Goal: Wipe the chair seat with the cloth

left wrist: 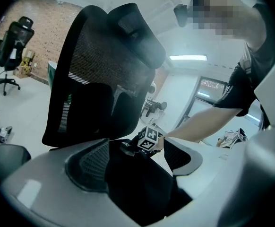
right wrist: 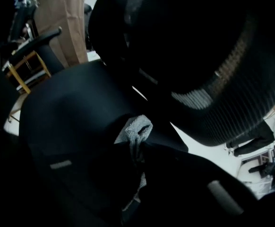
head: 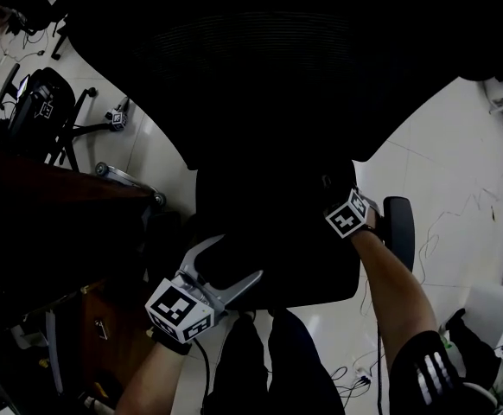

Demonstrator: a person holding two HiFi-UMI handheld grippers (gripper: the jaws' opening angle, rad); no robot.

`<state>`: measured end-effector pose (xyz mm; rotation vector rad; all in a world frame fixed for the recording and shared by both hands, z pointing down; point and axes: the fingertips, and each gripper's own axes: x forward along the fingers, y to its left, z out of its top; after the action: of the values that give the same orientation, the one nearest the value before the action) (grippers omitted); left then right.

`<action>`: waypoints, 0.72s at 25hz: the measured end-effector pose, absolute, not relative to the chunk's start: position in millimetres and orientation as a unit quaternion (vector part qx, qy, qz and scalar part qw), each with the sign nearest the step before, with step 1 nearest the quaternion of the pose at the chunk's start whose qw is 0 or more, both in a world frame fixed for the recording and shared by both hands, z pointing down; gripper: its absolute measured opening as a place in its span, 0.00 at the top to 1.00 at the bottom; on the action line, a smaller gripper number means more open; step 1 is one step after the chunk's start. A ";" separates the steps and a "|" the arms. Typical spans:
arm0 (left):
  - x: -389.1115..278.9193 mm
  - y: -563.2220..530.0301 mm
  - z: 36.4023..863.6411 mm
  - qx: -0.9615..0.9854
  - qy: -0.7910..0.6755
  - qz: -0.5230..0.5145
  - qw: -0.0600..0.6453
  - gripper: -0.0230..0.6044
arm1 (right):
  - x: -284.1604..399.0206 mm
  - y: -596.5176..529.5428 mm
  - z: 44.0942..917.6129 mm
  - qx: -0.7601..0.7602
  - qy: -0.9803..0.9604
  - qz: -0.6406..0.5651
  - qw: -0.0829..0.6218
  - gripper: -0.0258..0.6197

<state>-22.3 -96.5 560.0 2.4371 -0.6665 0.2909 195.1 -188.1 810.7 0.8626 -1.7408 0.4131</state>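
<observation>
The black office chair seat (head: pixel 269 232) lies below me, with its mesh backrest (head: pixel 277 67) behind it. My right gripper (head: pixel 338 204) is over the seat's right side, next to the armrest (head: pixel 398 230). In the right gripper view it (right wrist: pixel 137 150) is shut on a grey cloth (right wrist: pixel 136 129) that is pressed onto the seat (right wrist: pixel 66 122). My left gripper (head: pixel 234 262) is at the seat's front left edge. Its grey jaws stand wide apart in the left gripper view (left wrist: pixel 137 169), with the black seat edge (left wrist: pixel 137 193) between them. That view also shows the right gripper (left wrist: pixel 130 148) across the seat.
A dark wooden desk (head: pixel 53 188) stands close on the left. Another office chair (head: pixel 44 102) is behind it on the white tiled floor. Cables (head: pixel 355 374) lie on the floor at lower right. My legs (head: pixel 269 361) are just in front of the seat.
</observation>
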 end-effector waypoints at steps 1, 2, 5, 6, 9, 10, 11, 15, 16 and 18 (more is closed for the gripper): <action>-25.5 -96.9 557.4 0.915 -0.254 0.109 0.294 0.35 | 179.6 -189.0 804.9 0.362 -0.748 0.175 0.528 0.89; -29.5 -96.8 555.5 0.914 -0.258 0.109 0.293 0.35 | 160.2 -188.9 799.4 0.358 -0.762 0.178 0.509 0.89; -45.2 -92.1 555.4 0.912 -0.267 0.115 0.288 0.35 | 82.3 -183.0 788.0 0.324 -0.803 0.186 0.464 0.89; -50.7 -90.1 556.1 0.911 -0.270 0.117 0.287 0.35 | 53.3 -179.7 786.5 0.308 -0.816 0.183 0.455 0.89; -64.6 -87.4 555.2 0.907 -0.284 0.116 0.287 0.35 | -26.4 -168.9 784.8 0.262 -0.842 0.181 0.435 0.89; -68.6 -85.7 555.5 0.907 -0.288 0.114 0.287 0.35 | -49.1 -165.5 784.3 0.250 -0.849 0.183 0.429 0.89; -72.2 -83.7 555.7 0.906 -0.291 0.113 0.287 0.35 | -68.8 -162.1 784.9 0.240 -0.853 0.184 0.426 0.89; -84.2 -77.3 556.7 0.902 -0.300 0.111 0.289 0.35 | -119.2 -149.9 795.9 0.207 -0.859 0.167 0.438 0.89; -86.4 -75.5 558.2 0.901 -0.302 0.110 0.292 0.35 | -124.5 -147.6 800.2 0.202 -0.857 0.163 0.444 0.89; -88.0 -72.2 560.7 0.899 -0.303 0.106 0.299 0.35 | -127.4 -142.7 811.3 0.192 -0.854 0.161 0.455 0.89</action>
<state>-88.0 -72.2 560.7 2.3860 -0.8045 0.2802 -127.4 -142.7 811.3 0.4745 -2.1078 0.3960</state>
